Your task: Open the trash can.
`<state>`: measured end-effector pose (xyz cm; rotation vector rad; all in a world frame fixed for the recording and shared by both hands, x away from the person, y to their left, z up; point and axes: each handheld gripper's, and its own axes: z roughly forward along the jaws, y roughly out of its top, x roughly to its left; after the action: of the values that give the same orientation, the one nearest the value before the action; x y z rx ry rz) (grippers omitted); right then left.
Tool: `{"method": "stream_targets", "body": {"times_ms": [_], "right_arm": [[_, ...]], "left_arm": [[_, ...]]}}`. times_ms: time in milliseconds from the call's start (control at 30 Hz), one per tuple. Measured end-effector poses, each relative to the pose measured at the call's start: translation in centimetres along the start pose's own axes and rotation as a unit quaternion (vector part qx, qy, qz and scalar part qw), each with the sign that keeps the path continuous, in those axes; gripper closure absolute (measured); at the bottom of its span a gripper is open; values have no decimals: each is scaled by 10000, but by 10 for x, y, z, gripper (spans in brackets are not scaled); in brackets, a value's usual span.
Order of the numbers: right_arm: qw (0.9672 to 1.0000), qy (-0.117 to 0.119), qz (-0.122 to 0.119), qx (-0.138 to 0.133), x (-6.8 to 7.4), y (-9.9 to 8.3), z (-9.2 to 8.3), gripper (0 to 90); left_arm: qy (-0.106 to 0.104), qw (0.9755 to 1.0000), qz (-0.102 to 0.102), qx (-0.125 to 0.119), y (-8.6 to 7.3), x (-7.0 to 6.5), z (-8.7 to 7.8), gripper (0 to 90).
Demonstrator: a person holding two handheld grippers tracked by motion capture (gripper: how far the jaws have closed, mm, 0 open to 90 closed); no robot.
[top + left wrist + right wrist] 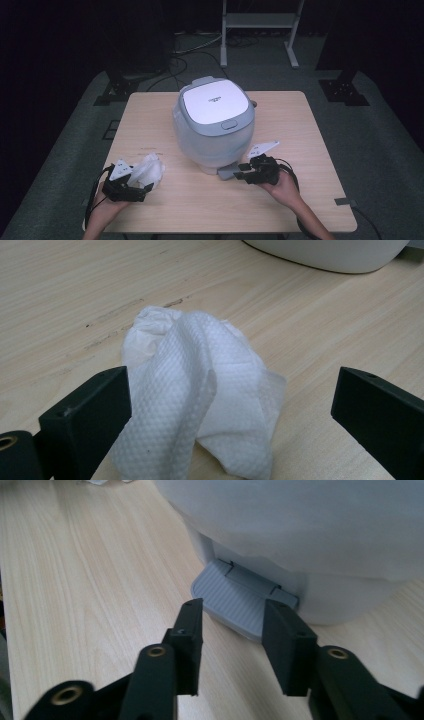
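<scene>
1. Plainly, the thing in play at the left is a crumpled white tissue [149, 170], lying on the surface [200, 200] in the lower left of the high view, just ahead of the left claw [141, 190].
2. Seen from the left gripper view, the tissue [200, 390] stands between the two black jaws, which are spread wide. Its near edge lies against or just in front of the left jaw, and a clear gap separates it from the right one. It is not gripped.
3. The wad's long axis runs from the lower middle of that frame up toward the upper left, roughly along the claw's own line, so closing the jaws would likely pinch it across its narrow width.
4. The right claw [242, 172] sits at lower centre-right of the high view, pointing at a grey tab [227, 172] that juts from the base of the cooker [212, 120].
5. In the right gripper view the jaws are narrowly parted around nothing, and the ribbed tab [235, 600] lies just beyond their tips, toward the upper middle of the frame.
6. Judging by nearness, the left hand [102, 205] owns the tissue and the right hand [285, 187] the tab.
7. A small dark mark sits on the cooker's white lid [215, 100]; it is too small to read. No other writing is legible.
</scene>
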<state>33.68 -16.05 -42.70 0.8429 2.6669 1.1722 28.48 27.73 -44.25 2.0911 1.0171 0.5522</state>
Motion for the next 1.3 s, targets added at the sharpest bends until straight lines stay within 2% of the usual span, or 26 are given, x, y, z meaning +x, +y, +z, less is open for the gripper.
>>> {"method": "stream_targets", "body": {"times_ms": [133, 267, 400, 567, 933, 1167, 1300], "right_arm": [[9999, -99, -61, 56, 2, 6, 9, 708], [9998, -76, -149, 113, 2, 11, 16, 778], [9998, -61, -138, 125, 2, 16, 22, 784], [9995, -89, -263, 125, 5, 21, 29, 805], [9992, -257, -297, 83, 5, 18, 31, 812], [9991, -335, -267, -62, 8, 13, 29, 798], [9986, -458, -233, -126, 8, 8, 30, 798]], "left_arm": [[-9, 10000, -36, 1, 0, 1, 0, 19], [-11, 10000, -43, 32, 0, 1, 0, 19], [20, 10000, -75, -3, 0, 1, -1, 19], [63, 9999, -90, 44, -2, 4, -2, 19], [88, 9998, -153, 86, -3, 7, -3, 48], [20, 9998, -125, 146, -4, 7, -3, 78], [1, 9997, -172, 167, -4, 7, -2, 89]]}}
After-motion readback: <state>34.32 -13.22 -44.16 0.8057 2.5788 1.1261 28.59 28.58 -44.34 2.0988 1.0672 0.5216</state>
